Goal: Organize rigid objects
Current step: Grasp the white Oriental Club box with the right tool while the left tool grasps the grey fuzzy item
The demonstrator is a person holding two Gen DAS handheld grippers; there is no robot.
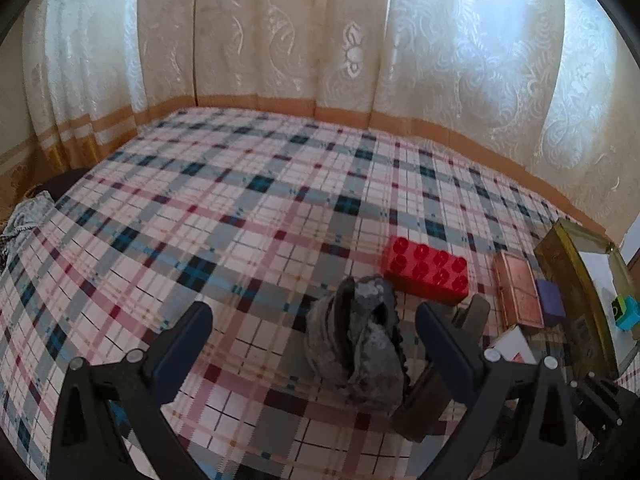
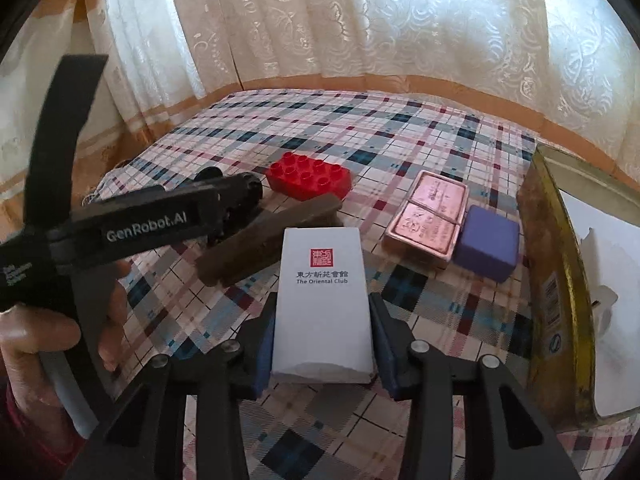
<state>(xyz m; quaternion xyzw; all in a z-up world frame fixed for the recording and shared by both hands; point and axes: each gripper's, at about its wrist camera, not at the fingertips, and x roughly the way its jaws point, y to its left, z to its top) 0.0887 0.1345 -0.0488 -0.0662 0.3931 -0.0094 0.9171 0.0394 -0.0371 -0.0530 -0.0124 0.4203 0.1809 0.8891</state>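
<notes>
Between the right gripper [image 2: 323,344]'s blue pads sits the white box [image 2: 323,300], lying lengthwise on the plaid bedspread [image 2: 360,128] at its near edge; the jaws are clenched against its long sides. It looks a light, thin-walled carton, stiff but crushable, so a gentle mid-length hold suits it. Beyond lie a dark bar [image 2: 268,236], red brick [image 2: 310,174], copper tin [image 2: 428,216] and purple block [image 2: 488,248], beside the gold tray [image 2: 560,280] at the right edge. Spread wide and empty, the left gripper [image 1: 314,332] straddles a grey cloth [image 1: 356,340].

A home, by the look of it; a plaid tablecloth [image 1: 240,216] covers the table; lace curtains [image 1: 280,40] with an orange band hang sunlit right behind; toy brick [image 2: 310,176] lying about.
</notes>
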